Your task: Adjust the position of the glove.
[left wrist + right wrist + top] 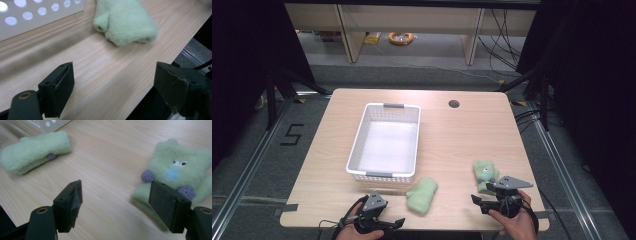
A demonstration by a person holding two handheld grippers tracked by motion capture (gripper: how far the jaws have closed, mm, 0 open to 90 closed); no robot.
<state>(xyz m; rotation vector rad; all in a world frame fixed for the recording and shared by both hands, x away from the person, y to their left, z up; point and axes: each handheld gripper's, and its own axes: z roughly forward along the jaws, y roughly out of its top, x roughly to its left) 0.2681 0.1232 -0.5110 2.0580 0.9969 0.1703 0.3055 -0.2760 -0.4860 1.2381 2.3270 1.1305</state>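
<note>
From above, my left gripper [393, 223] and right gripper [476, 201] wait at the table's near edge, basket [357, 141] beyond.

Left gripper view: jaws wide, empty; folded sock [126, 21] ahead.

Right gripper view: jaws open; I should centre on the face sock [175, 176] first.

Fuzzy fleece socks [422, 195]; matt wood table [462, 135]; perforated plastic basket [357, 145].

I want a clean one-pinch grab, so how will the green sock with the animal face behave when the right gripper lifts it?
The sock with the face looks fuzzy and lies flat, so it will likely droop from a pinch. It is probably light. Its nap should grip the pads, not slip. The right gripper stands open beside it.
</note>
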